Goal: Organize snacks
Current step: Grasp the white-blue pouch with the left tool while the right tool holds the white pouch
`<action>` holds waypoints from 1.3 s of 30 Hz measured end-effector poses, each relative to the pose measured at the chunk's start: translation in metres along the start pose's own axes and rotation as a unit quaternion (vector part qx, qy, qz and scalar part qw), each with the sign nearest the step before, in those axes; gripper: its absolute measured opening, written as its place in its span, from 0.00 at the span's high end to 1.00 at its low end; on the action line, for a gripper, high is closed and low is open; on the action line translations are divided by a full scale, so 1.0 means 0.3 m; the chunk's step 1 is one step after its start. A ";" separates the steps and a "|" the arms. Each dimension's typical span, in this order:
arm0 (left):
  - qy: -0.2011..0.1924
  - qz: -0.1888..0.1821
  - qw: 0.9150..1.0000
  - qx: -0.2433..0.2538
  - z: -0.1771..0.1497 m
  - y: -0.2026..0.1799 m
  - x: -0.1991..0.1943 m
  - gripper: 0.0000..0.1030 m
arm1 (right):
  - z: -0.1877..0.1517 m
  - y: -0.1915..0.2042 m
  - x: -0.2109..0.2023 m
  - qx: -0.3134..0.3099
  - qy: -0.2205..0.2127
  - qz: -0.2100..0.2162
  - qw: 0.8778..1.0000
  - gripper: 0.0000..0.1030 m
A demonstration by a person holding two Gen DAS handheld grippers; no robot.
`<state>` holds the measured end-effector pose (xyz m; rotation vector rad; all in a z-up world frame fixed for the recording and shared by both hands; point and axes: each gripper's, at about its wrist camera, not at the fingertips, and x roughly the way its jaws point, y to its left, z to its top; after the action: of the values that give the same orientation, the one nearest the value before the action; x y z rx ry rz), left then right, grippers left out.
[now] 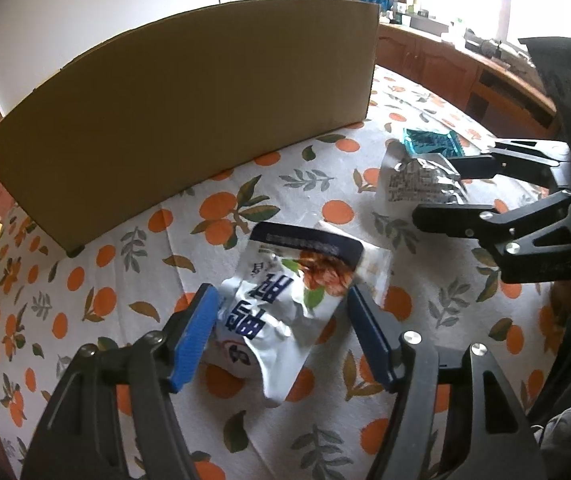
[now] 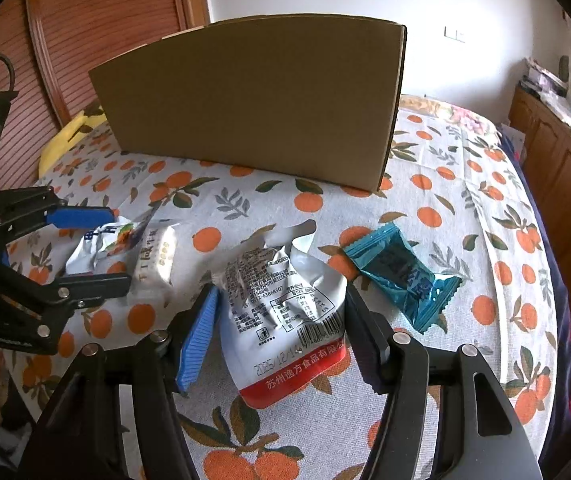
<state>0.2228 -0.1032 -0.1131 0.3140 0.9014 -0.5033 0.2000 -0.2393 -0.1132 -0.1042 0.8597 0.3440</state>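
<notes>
1. Left claw (image 1: pixel 281 296): pitched steeply down toward the orange-print cloth (image 2: pixel 425 184), fingers set left and right of the white-and-navy pouch (image 1: pixel 297 280). The jaws stand open. The blue pad sits at the pouch's left edge, the dark pad just beside its right edge, and I see no squeeze. The pouch lies crumpled on the cloth between the fingers.
2. Just right of that claw's far fingertip, a white bar packet (image 2: pixel 153 260) lies partly tucked under the pouch. Judgement: straddling the pouch alone keeps the bar out of the pick.
3. Right claw (image 2: pixel 281 294): same downward pitch, fingers either side of the silver pouch (image 2: pixel 281 320), printed back up, red seam toward the wrist. Both pads meet the pouch's edges; I cannot tell whether they press or only touch.
4. Right of the right claw: teal packet (image 2: pixel 401 276), flat on the cloth, apart from the fingers, untouched.
5. Ahead of both claws: cardboard box (image 2: pixel 253 96), its near wall facing them. Judgement: it is the likely destination, so both hands are lined up toward it, one snack each.
</notes>
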 end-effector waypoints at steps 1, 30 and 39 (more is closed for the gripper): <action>0.000 0.002 1.000 0.000 0.002 0.002 0.001 0.34 | 0.000 0.001 -0.001 0.000 0.000 0.000 1.000 0.39; -0.042 0.017 0.999 -0.027 -0.036 0.056 -0.113 0.69 | -0.001 -0.009 -0.024 0.004 -0.021 -0.015 1.000 0.39; -0.064 0.024 0.997 -0.034 -0.042 0.059 -0.184 0.70 | 0.011 -0.016 -0.127 0.014 -0.064 -0.029 0.997 0.39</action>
<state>0.1954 -0.0667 -0.0751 0.2389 0.7825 -0.4421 0.1812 -0.2526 -0.0825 -0.0799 0.7338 0.2807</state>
